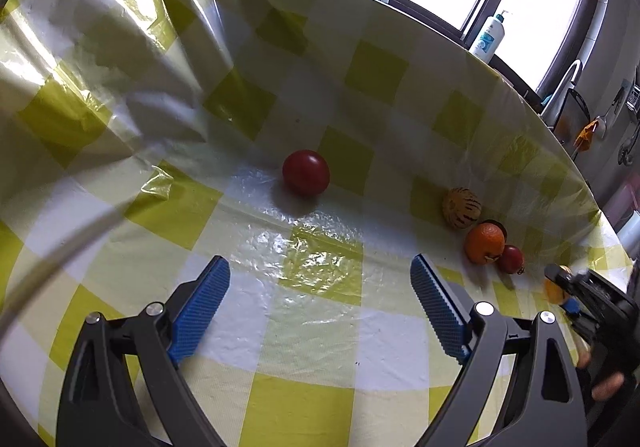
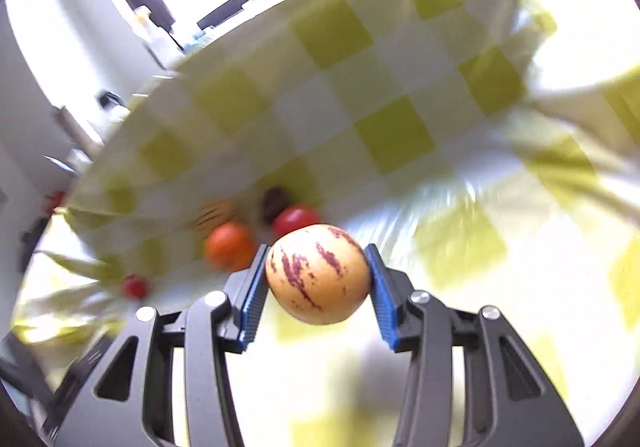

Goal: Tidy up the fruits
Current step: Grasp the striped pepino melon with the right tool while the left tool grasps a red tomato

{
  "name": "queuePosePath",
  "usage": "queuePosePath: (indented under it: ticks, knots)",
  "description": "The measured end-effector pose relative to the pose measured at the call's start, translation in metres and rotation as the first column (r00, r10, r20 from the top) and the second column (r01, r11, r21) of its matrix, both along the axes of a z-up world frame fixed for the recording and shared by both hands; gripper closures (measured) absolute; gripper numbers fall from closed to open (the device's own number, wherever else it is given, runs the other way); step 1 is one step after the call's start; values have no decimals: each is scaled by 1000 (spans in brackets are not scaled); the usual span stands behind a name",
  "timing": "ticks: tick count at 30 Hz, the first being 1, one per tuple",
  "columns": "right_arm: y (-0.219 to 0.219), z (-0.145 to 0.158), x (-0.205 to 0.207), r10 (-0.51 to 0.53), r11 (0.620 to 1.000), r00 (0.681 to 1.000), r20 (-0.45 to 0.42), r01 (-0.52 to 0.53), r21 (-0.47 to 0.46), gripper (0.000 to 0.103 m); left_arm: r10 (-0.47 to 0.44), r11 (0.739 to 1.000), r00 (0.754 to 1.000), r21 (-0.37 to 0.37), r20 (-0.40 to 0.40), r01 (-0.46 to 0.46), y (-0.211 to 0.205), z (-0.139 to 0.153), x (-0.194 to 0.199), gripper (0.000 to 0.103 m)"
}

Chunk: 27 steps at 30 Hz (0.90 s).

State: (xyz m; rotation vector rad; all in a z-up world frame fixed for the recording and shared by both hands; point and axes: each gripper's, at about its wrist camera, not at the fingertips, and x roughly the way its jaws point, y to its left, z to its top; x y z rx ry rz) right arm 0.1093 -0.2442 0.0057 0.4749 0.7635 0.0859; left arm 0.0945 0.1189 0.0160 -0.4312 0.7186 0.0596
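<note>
My left gripper (image 1: 320, 279) is open above the checked cloth, with a red tomato (image 1: 306, 172) lying ahead of it, apart from the fingers. To the right sit a striped yellow melon (image 1: 461, 207), an orange (image 1: 484, 244) and a small red fruit (image 1: 511, 258), close together. My right gripper (image 2: 318, 271) is shut on a yellow fruit with purple streaks (image 2: 318, 275), held off the table. Blurred behind it are an orange (image 2: 229, 246), a red fruit (image 2: 296, 218), a striped fruit (image 2: 216, 213), a dark fruit (image 2: 275, 200) and a small red fruit (image 2: 135, 286). The right gripper (image 1: 568, 287) shows at the left view's right edge.
A yellow-and-white checked plastic cloth (image 1: 320, 327) covers the table; it is rumpled and raised at the far left (image 1: 120, 47). Bottles (image 1: 488, 37) stand on the window sill behind the table's far edge. A hand (image 1: 608, 383) holds the right gripper.
</note>
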Motion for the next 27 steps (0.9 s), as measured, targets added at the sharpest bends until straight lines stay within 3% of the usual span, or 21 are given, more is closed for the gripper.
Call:
queuePosePath:
  ticks: [4, 8, 10, 13, 18, 22, 25, 27]
  knots:
    - [12, -9, -47, 27, 997, 999, 44, -30, 76, 56, 11, 1000, 1000, -28, -14, -12, 4, -2, 2, 15]
    - [20, -26, -48, 49, 996, 999, 4, -49, 79, 56, 24, 1000, 1000, -4, -10, -24, 1, -1, 0, 15]
    - [21, -22, -49, 50, 995, 998, 43, -54, 89, 56, 21, 1000, 1000, 12, -13, -21, 0, 1, 3, 15]
    - [28, -25, -53, 57, 996, 997, 54, -60, 60, 56, 58, 994, 998, 94, -17, -56, -1, 8, 18, 15]
    - [31, -24, -51, 65, 996, 996, 61, -69, 57, 56, 48, 976, 994, 217, -95, -26, -3, 11, 76, 17]
    - [30, -24, -50, 74, 995, 995, 64, -78, 61, 56, -4, 952, 985, 301, -172, 57, -7, 5, 113, 25]
    - [29, -24, -48, 73, 995, 995, 67, -77, 65, 56, -25, 962, 973, 258, -230, 86, 1, -4, 129, 28]
    - [28, -24, -50, 75, 995, 995, 68, -80, 65, 56, -27, 959, 964, 265, -264, 100, 3, -11, 132, 43]
